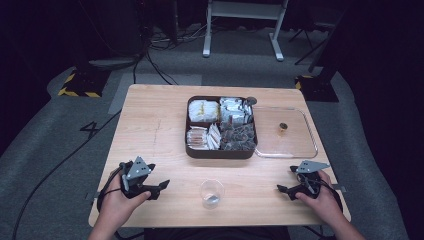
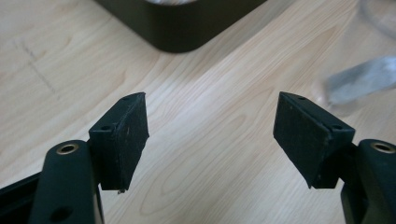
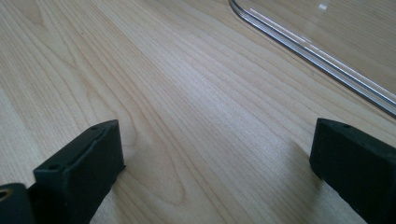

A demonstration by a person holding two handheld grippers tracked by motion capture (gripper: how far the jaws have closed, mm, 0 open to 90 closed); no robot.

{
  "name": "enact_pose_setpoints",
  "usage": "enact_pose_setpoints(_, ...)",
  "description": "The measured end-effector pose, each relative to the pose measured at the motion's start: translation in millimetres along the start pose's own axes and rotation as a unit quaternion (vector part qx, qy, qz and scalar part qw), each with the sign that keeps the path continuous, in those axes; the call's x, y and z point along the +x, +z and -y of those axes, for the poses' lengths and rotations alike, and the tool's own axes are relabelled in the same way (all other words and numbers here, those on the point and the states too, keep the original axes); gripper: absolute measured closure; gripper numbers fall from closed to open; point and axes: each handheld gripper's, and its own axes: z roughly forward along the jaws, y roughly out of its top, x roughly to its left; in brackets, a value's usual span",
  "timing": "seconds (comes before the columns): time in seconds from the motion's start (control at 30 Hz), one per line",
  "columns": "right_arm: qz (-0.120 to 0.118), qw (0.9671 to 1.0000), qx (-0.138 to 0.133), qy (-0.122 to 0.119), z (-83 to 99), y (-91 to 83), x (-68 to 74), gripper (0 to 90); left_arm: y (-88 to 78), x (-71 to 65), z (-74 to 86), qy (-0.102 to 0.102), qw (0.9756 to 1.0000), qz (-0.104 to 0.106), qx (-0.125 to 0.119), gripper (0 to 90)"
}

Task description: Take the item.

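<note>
We've got the left gripper [image 1: 161,188] w/ jaws apart, nothing between the pads [image 2: 125,140]; the small clear plastic cup w/ a silvery packet inside [image 1: 212,193] stands just to its right, nearer this hand than the other. Right gripper [image 1: 283,189] is likewise spread, empty, over bare pale wooden table [image 1: 150,125]. Beyond the cup sit the dark brown compartment tray of sachets [image 1: 221,150] & the clear plastic lid [image 1: 287,135] beside it. No legible writing or brands.

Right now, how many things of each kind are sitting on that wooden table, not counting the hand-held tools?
Dark four-compartment box, holding packets: 1
Clear plastic lid with a small knob, lying flat beside the box: 1
Clear plastic cup near the front edge, with something silvery inside: 1
Total: 3
</note>
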Motion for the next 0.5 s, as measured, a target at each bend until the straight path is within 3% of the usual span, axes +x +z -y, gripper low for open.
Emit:
enact_pose_setpoints(0.3,-0.001,1.0000,0.000,-0.001,0.1,-0.1,-0.2,2.8,15.1,21.0,23.6,-0.031,0.9988,-0.017,0.033,26.1)
enact_pose_setpoints(0.5,-0.001,1.0000,0.000,-0.002,0.1,-0.2,-0.4,2.8,23.1,31.2,35.5,-0.035,0.9970,-0.028,0.063,24.3)
